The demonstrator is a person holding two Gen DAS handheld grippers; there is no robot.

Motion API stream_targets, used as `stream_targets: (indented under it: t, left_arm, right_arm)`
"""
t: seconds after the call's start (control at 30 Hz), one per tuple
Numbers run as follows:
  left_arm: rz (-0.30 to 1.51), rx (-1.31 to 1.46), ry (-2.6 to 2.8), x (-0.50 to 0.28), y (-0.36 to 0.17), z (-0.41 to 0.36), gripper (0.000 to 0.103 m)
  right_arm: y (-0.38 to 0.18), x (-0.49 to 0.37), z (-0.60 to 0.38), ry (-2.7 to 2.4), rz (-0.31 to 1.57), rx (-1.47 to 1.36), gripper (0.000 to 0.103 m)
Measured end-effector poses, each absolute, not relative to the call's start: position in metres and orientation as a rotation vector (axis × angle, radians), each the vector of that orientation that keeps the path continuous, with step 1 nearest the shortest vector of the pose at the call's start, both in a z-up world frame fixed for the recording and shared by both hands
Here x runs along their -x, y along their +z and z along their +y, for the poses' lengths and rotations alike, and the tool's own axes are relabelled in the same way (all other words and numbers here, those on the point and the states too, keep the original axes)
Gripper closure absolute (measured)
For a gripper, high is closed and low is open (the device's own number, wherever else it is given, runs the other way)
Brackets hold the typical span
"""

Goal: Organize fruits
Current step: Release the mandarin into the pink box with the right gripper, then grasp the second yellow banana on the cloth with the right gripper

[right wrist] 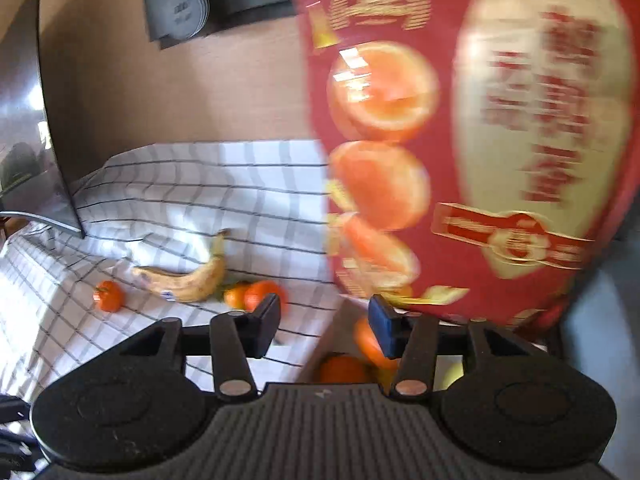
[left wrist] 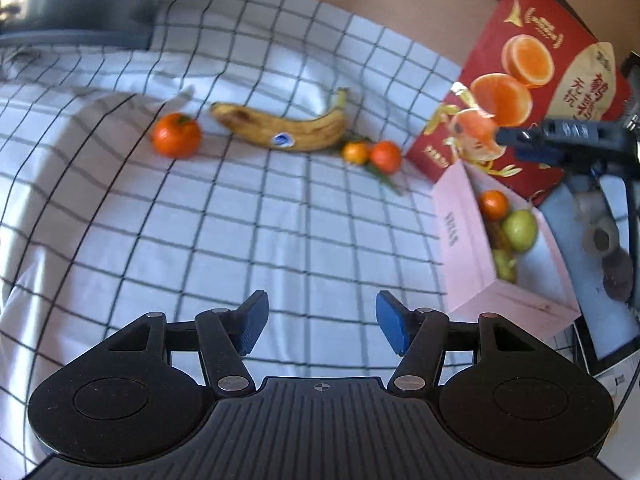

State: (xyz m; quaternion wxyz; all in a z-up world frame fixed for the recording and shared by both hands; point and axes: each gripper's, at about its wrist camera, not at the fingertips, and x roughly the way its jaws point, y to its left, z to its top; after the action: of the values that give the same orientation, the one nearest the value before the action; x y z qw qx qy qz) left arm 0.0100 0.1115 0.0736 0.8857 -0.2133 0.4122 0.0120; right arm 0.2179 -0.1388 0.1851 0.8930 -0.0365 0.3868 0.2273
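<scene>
Left gripper [left wrist: 322, 322]: jaws spread wide and empty above the checked cloth [left wrist: 248, 216]. Ahead of it lie a lone tangerine [left wrist: 176, 135], a spotted banana [left wrist: 282, 126] and a leafy pair of tangerines [left wrist: 373, 155], the pair touching the banana's stem end. To its right stands the pink box [left wrist: 464, 236], holding a tangerine and green fruits. Right gripper [right wrist: 323, 326]: jaws parted, gripping nothing, above that box's near edge, with orange fruit [right wrist: 344, 368] just beneath; the red printed bag [right wrist: 516, 132] rises close ahead
</scene>
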Motion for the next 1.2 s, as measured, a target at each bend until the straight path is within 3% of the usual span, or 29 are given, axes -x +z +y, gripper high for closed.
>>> stream_targets:
  t: [0.33, 0.5, 0.57, 0.63, 0.77, 0.83, 0.87, 0.9, 1.2]
  left_arm:
    - [0.852, 0.451, 0.023, -0.001, 0.058, 0.173, 0.041]
    - [0.838, 0.457, 0.063, 0.011, 0.059, 0.201, 0.042]
    - [0.836, 0.479, 0.084, 0.016, 0.058, 0.212, 0.042]
    - [0.845, 0.494, 0.102, 0.019, 0.054, 0.222, 0.042]
    - [0.865, 0.501, 0.128, 0.023, 0.050, 0.233, 0.043]
    - [0.867, 0.502, 0.121, 0.025, 0.050, 0.235, 0.043]
    - [0.869, 0.498, 0.119, 0.025, 0.050, 0.234, 0.043]
    - [0.872, 0.495, 0.115, 0.023, 0.049, 0.234, 0.043]
    - [0.861, 0.472, -0.024, -0.002, 0.051, 0.212, 0.043]
  right_arm:
    - [0.106, -0.263, -0.004, 0.468, 1.126, -0.391, 0.053]
    - [0.079, -0.290, 0.026, 0.237, 1.093, -0.438, 0.053]
    - [0.071, -0.296, 0.029, 0.194, 1.114, -0.461, 0.037]
    - [0.065, -0.299, 0.032, 0.163, 1.113, -0.448, 0.034]
    - [0.059, -0.299, 0.033, 0.150, 1.080, -0.459, 0.040]
    - [0.058, -0.299, 0.032, 0.178, 1.088, -0.455, 0.051]
    - [0.059, -0.298, 0.032, 0.200, 1.090, -0.445, 0.064]
    - [0.060, -0.296, 0.032, 0.239, 1.090, -0.424, 0.071]
    - [0.102, -0.244, 0.026, 0.551, 1.088, -0.346, 0.070]
